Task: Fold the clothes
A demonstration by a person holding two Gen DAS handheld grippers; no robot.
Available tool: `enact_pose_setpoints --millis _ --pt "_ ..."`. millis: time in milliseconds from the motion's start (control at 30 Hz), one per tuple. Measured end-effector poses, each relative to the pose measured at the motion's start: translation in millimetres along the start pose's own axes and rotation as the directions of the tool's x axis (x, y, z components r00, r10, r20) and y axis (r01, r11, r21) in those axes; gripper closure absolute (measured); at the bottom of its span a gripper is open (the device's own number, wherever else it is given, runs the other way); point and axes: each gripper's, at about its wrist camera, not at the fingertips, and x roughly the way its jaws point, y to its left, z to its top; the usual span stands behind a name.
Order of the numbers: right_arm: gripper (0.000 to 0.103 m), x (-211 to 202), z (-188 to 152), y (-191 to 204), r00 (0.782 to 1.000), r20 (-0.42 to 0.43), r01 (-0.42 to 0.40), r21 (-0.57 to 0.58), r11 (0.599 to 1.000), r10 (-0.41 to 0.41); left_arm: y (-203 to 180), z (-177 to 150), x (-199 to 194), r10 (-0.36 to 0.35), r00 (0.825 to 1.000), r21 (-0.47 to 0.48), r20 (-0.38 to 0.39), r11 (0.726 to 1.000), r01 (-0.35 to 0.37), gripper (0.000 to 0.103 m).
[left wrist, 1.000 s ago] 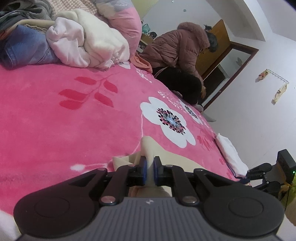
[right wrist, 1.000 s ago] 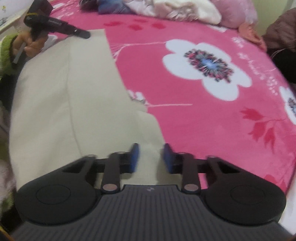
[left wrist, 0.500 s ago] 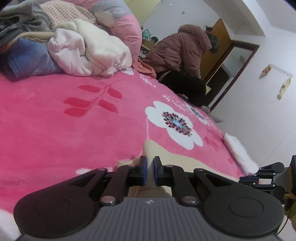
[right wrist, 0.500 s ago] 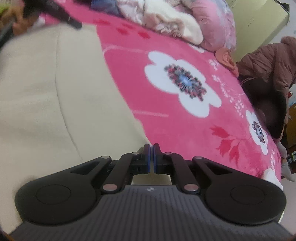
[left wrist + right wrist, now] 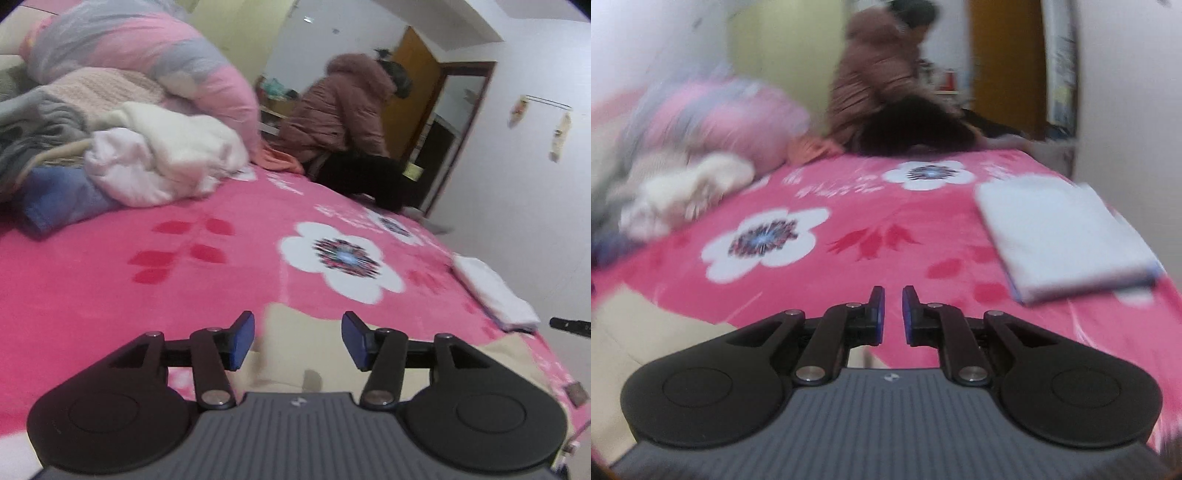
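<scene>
**Beige garment lies under my left claw, off to the left of my right**

My left claw [image 5: 297, 339] stands wide open with nothing in it, and the beige garment [image 5: 295, 363] lies flat on the bed [image 5: 92, 295] directly below and ahead of it, spreading toward my right. My right claw [image 5: 889, 315] is narrowly parted and empty; from it the same garment [image 5: 639, 332] lies low to the left, a folded white cloth [image 5: 1060, 236] ahead to the right. My left is nearer.
</scene>
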Motion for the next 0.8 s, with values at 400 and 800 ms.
enact_pose_setpoints --millis 400,800 --pt "0.073 -65.9 -134.8 -31.5 0.988 -0.066 -0.090 0.471 0.877 0.137 -54.2 -32.6 27.5 -0.002 0.990 0.134 -0.141 0.991 0.021 0.045" --pt "0.066 -96.2 -197.8 -55.0 0.962 0.111 -0.238 0.784 0.573 0.248 -56.8 -38.2 37.5 0.031 0.990 0.176 -0.138 0.984 -0.007 0.045"
